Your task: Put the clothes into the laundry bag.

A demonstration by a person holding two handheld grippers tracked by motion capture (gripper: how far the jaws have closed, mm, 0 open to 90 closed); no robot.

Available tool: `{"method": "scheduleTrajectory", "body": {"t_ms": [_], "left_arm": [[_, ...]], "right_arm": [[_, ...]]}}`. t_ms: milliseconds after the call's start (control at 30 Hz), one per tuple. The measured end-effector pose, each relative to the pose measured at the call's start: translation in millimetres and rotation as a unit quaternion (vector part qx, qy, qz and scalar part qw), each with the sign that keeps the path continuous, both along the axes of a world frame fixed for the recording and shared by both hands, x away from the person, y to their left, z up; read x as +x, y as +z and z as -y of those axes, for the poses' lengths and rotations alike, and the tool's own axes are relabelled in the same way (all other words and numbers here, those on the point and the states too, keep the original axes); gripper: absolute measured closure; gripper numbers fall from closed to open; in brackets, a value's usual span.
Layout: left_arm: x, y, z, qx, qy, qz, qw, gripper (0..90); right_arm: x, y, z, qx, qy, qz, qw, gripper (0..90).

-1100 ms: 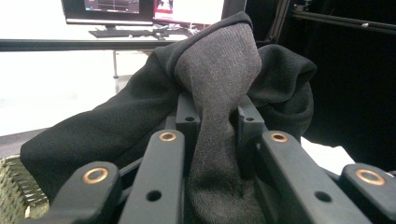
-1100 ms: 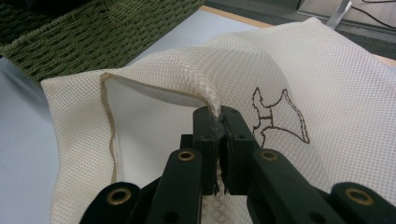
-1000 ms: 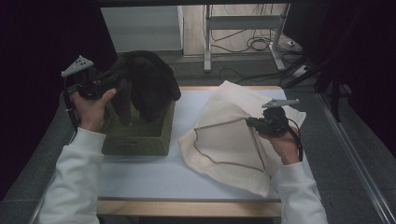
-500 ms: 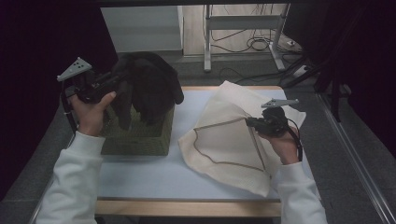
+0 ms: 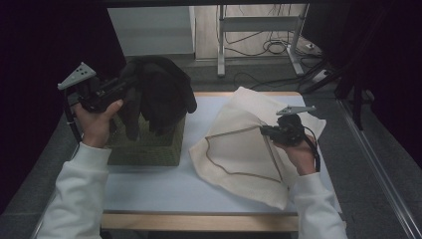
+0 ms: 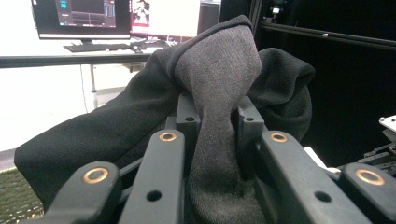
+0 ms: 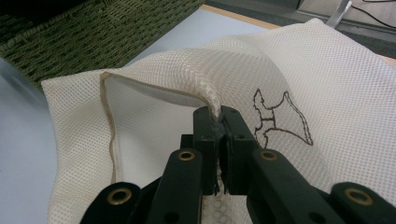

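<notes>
A dark knitted garment (image 5: 159,94) hangs bunched over a green woven basket (image 5: 144,147) at the table's left. My left gripper (image 5: 127,89) is shut on it, and a fold of the garment (image 6: 219,70) stands pinched between the jaws of the left gripper (image 6: 217,112). At the right lies a cream mesh laundry bag (image 5: 239,149) with a brown-trimmed mouth that faces the basket. My right gripper (image 5: 263,132) is shut on its upper layer. The right gripper (image 7: 217,121) lifts a ridge of the mesh bag (image 7: 303,70), so the mouth gapes a little.
The basket (image 7: 107,32) stands close to the bag's mouth. Pale blue table top (image 5: 164,189) lies bare in front, with a wooden front edge (image 5: 199,221). Beyond the table are a metal frame (image 5: 259,25) and floor cables. A desk with monitors (image 6: 84,18) is farther off.
The dark garment in the left gripper has shifted slightly to the right over the basket. The right gripper and the bag have kept still.
</notes>
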State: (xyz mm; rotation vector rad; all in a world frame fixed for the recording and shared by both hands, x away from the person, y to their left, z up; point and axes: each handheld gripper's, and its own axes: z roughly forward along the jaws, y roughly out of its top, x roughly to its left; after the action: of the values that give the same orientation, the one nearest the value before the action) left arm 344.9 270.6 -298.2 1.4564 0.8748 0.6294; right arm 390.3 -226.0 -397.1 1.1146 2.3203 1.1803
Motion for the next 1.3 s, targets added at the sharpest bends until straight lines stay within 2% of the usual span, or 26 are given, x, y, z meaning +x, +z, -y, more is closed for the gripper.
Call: {"method": "scheduleTrajectory", "body": {"t_ms": [167, 467, 633, 867, 1067, 1300], "left_arm": [[-3.2, 6.3, 1.4, 0.003, -0.001, 0.009, 1.0, 77.4], [-11.8, 12.1, 6.4, -0.005, -0.005, 0.025, 0.9997, 77.4], [-15.8, 13.0, 11.5, -0.009, -0.018, 0.027, 0.9994, 77.4], [-24.6, 15.4, 20.5, -0.013, -0.039, 0.04, 0.9983, 77.5], [-27.1, 11.7, 30.2, -0.027, -0.067, 0.034, 0.9968, 77.4], [-28.8, 8.5, 38.2, -0.032, -0.081, 0.034, 0.9956, 77.4]], "right_arm": [[-0.3, 0.0, -0.5, 0.0, -0.001, -0.002, 1.0, 85.7], [-0.3, 0.3, 0.8, 0.001, -0.001, -0.002, 1.0, 85.7], [-0.3, 0.3, 1.3, 0.001, -0.002, -0.002, 1.0, 85.7], [-0.1, 0.1, 1.5, 0.0, -0.002, -0.003, 1.0, 85.7], [-0.2, 0.0, 1.5, 0.001, -0.002, -0.002, 1.0, 85.7], [0.0, -0.3, 2.0, 0.004, -0.003, -0.002, 1.0, 85.7]]}}
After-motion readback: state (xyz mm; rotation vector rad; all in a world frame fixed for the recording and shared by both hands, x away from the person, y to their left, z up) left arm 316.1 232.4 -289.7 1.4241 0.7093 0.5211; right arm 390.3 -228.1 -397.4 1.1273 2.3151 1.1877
